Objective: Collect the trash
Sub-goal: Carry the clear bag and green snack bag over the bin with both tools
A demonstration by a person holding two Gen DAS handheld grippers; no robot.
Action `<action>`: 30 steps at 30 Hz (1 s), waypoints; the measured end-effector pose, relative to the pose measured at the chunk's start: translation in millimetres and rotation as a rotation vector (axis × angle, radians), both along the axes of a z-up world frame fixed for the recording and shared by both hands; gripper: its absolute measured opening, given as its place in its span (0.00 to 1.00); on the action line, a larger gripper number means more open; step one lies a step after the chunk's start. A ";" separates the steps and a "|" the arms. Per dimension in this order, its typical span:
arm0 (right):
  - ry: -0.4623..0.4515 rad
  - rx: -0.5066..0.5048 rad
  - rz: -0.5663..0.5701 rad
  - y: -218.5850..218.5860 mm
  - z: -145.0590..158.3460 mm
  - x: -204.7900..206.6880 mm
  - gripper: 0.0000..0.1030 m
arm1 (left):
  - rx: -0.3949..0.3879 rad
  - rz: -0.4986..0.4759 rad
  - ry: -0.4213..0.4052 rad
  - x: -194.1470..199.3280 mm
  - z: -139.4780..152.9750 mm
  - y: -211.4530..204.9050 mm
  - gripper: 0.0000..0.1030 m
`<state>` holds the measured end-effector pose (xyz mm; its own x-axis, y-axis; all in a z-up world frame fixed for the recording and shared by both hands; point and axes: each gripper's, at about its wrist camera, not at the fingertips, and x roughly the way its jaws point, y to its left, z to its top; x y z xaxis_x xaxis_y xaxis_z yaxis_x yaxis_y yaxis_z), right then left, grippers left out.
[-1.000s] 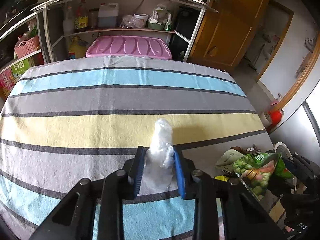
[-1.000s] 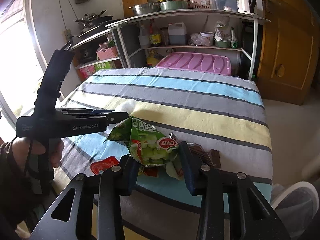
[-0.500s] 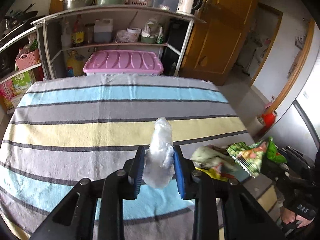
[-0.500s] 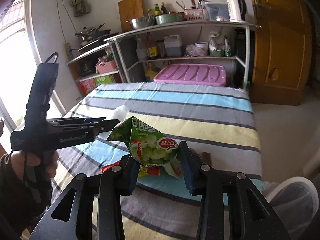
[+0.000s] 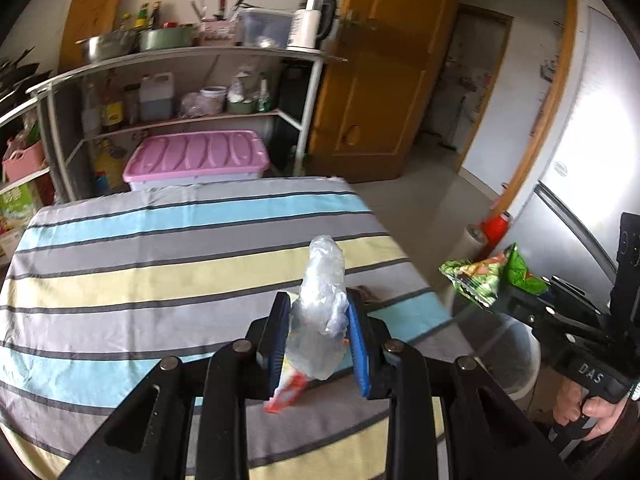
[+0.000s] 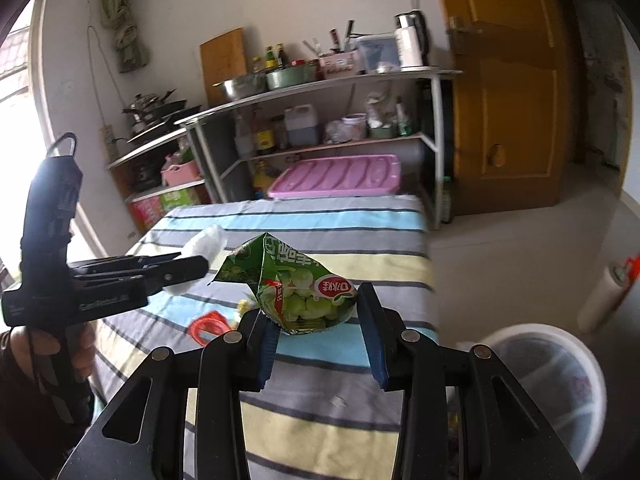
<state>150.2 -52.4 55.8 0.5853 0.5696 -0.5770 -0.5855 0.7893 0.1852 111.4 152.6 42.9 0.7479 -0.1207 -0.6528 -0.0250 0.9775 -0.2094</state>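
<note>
My left gripper (image 5: 318,328) is shut on a crumpled clear plastic wrapper (image 5: 322,300), held up above the striped table (image 5: 160,272). In the right wrist view the same gripper (image 6: 192,268) shows at the left with the white wrapper (image 6: 204,246) sticking out. My right gripper (image 6: 316,320) is shut on a green snack bag (image 6: 296,286), lifted off the cloth; the bag (image 5: 486,274) also appears at the right of the left wrist view. A white bin (image 6: 576,356) stands on the floor by the table's near right corner. A red wrapper (image 6: 210,326) lies on the cloth.
A metal shelf rack (image 5: 180,92) with pots, bottles and a pink-lidded box (image 5: 196,156) stands behind the table. A wooden door (image 5: 376,80) is at the right. A white roll with a red top (image 6: 608,296) stands on the floor past the bin.
Both grippers have risen and swung right toward the table's corner, each keeping its trash. The white bin has come into view in both views.
</note>
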 end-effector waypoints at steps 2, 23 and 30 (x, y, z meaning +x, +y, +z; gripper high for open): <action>0.000 0.003 -0.027 -14.4 1.3 -2.1 0.38 | 0.000 -0.026 -0.005 0.2 1.6 -12.2 0.29; 0.053 -0.055 -0.364 -165.3 -21.5 -19.1 0.38 | 0.047 -0.341 0.031 16.1 -17.2 -194.3 0.29; 0.110 -0.108 -0.433 -194.3 -46.4 -13.5 0.38 | 0.073 -0.404 0.068 19.1 -31.7 -234.9 0.29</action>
